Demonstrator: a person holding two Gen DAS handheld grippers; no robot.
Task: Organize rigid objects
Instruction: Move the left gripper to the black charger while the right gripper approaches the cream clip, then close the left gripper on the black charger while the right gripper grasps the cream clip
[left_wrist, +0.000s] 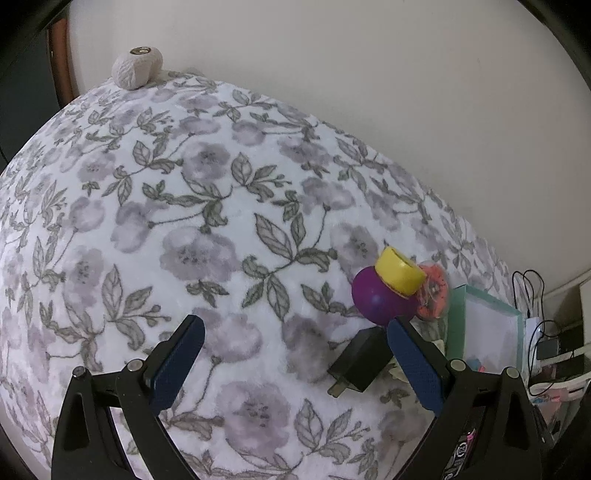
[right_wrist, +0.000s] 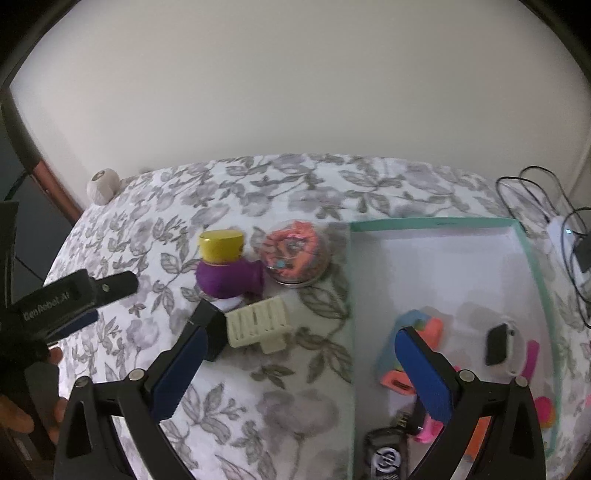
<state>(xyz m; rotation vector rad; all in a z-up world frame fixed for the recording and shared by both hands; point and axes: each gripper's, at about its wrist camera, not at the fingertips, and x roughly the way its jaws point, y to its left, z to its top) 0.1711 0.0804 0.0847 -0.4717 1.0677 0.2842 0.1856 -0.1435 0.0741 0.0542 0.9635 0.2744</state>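
Both tongs are held wide open and empty: left tongs (left_wrist: 295, 363), right tongs (right_wrist: 299, 363). Unsorted items, including the purple bottle (right_wrist: 227, 275) and black adapter (right_wrist: 214, 332), remain on the floral bedcover (right_wrist: 258, 406) beside the tray (right_wrist: 352, 332), evidently awaiting transfer.

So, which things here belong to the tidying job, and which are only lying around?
For the job:
- purple bottle with yellow cap
- black plug adapter
- cream slatted clip
- orange round toy under a clear dome
- mint-edged tray, already holding some small items
- both tongs, left and right, open and empty

Just lying about:
- ball of yarn
- cables
- floral blanket
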